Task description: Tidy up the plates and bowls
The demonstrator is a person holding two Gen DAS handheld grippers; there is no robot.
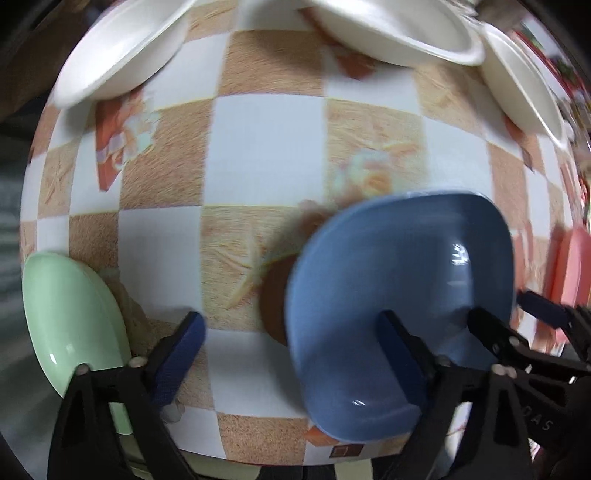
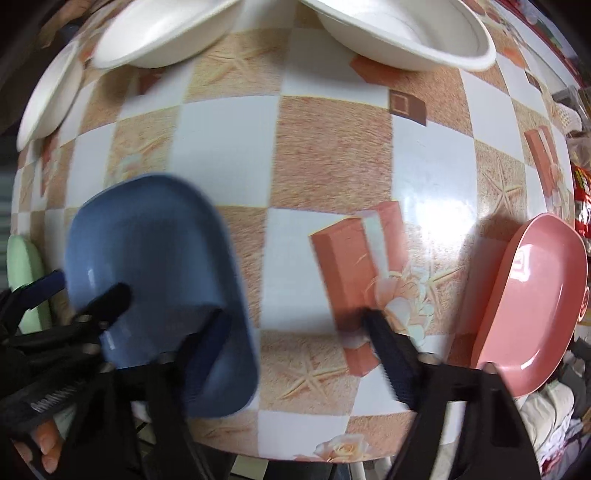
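Observation:
A blue bowl sits on the checkered table near its front edge; it also shows in the right wrist view. My left gripper is open, its right finger over the blue bowl's rim. My right gripper is open, its left finger inside the blue bowl. A green bowl lies at the left edge and a pink plate at the right. White plates lie along the far side.
The table's front edge is close below both grippers. Packets and clutter sit beyond the right edge. The other gripper's fingers reach into the blue bowl from the right.

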